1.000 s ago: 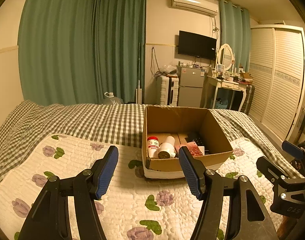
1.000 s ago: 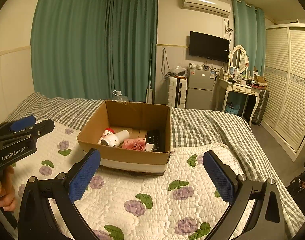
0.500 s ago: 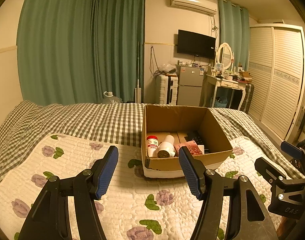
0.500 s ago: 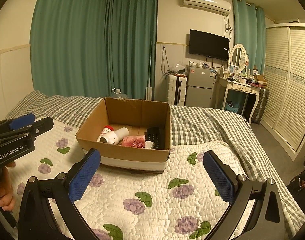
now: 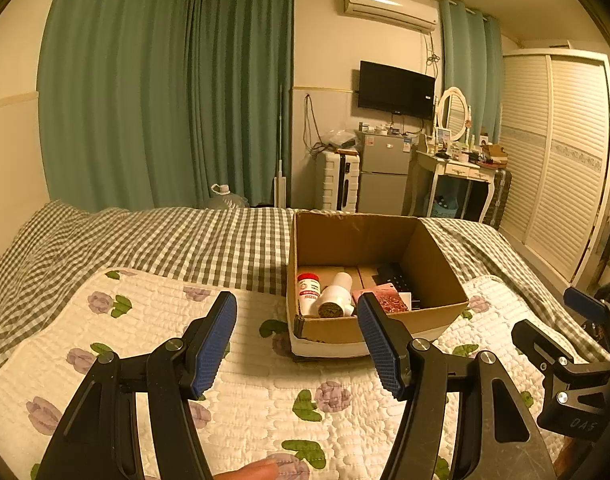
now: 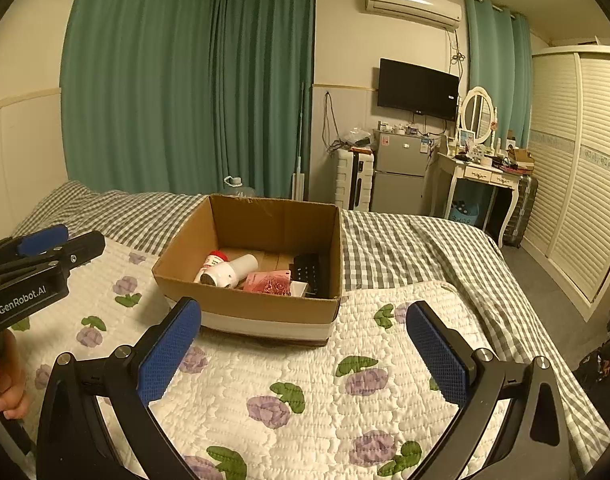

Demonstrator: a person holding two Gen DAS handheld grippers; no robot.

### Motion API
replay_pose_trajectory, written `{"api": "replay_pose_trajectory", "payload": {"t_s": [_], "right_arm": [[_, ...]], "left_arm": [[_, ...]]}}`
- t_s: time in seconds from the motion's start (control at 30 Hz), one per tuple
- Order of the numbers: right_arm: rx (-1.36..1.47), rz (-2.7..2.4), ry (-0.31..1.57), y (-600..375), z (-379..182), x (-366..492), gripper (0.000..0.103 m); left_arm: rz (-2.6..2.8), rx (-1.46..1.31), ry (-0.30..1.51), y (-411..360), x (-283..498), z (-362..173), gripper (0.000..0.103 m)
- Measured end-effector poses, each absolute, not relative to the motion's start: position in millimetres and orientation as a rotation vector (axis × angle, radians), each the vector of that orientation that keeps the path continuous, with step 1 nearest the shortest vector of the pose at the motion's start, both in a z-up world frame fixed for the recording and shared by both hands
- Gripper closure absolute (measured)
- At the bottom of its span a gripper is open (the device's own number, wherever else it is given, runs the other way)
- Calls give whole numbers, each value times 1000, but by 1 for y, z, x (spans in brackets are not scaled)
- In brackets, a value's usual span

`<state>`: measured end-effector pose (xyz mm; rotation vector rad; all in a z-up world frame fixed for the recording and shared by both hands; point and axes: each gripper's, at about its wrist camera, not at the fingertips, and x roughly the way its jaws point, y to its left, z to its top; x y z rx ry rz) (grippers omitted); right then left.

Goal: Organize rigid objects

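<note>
- Cardboard box (image 6: pixel 261 312) sits on the bed (image 6: pixel 405 248), open at top; nothing covers the opening, so entry from above is free.
- Box walls stand tall on all 4 sides & block any sideways reach.
- Inside, left & front floor is crowded: white bottle (image 6: pixel 229 270), red-capped bottle (image 6: pixel 213 261), pink packet (image 6: pixel 269 282), black remote (image 6: pixel 308 270) by the right wall. Back of floor is bare.
- White floral quilt (image 6: pixel 305 380) in front of the box is flat & bare, w/ room to both sides.
- Left gripper (image 5: pixel 297 338) & right gripper (image 6: pixel 305 354) have jaws apart w/ nothing between.

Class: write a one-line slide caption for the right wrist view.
Open, empty hand-held gripper faces a cardboard box of objects on a floral quilt.
</note>
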<state>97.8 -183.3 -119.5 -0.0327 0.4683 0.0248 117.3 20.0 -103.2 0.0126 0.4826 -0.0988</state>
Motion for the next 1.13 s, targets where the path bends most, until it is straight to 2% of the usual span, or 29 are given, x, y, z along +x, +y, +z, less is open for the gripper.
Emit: {"api": "replay_pose_trajectory", "payload": {"t_s": [1.13], "right_arm": [[-34,26,491,-181,-124,101,0]], "left_arm": [[-94,38,514,10,120,-111,37]]}}
